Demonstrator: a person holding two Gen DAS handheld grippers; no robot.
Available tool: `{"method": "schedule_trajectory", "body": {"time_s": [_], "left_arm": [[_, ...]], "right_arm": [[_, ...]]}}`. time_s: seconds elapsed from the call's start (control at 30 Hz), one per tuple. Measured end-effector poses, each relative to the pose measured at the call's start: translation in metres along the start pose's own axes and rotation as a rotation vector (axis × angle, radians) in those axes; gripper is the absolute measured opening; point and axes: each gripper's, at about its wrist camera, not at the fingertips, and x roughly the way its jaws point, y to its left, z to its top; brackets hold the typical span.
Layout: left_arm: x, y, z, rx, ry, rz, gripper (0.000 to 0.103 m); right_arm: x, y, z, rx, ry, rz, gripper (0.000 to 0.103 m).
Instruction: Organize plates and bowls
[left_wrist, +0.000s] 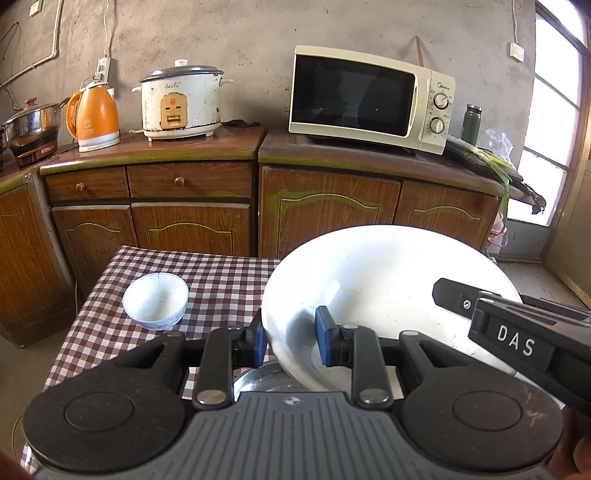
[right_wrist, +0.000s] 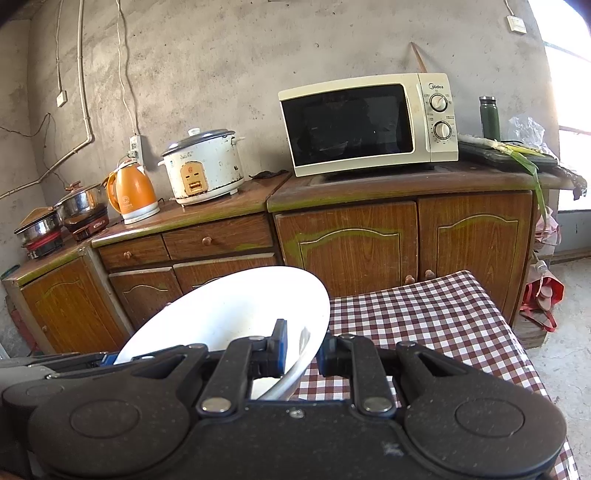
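Left wrist view: both grippers, left gripper (left_wrist: 290, 341) and right gripper (right_wrist: 301, 349), are clamping the large white ceramic bowl's (left_wrist: 384, 280) rim, carrying it at lower centre; next, judged, setting it down level.

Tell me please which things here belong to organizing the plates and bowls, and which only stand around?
Job: large white bowl, held at its rim by left gripper and right gripper; small bowl.
Standing around: microwave, rice cooker, orange kettle, green flask.
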Motion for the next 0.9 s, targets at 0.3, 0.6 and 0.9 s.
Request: {"method": "schedule_trajectory", "body": {"time_s": [0.3, 0.6, 0.9], "left_arm": [[-0.010, 0.000, -0.007, 0.009, -0.009, 0.003, 0.026], [-0.017, 0.002, -0.013, 0.021, -0.014, 0.009, 0.026], [-0.023, 0.002, -0.018, 0.024, -0.021, 0.009, 0.026]], "right_arm": [[-0.012, 0.002, -0.007, 0.002, -0.005, 0.001, 0.021], [-0.020, 0.005, -0.015, 0.001, -0.001, 0.001, 0.021], [-0.029, 0.009, -0.023, 0.003, -0.003, 0.002, 0.021]]}}
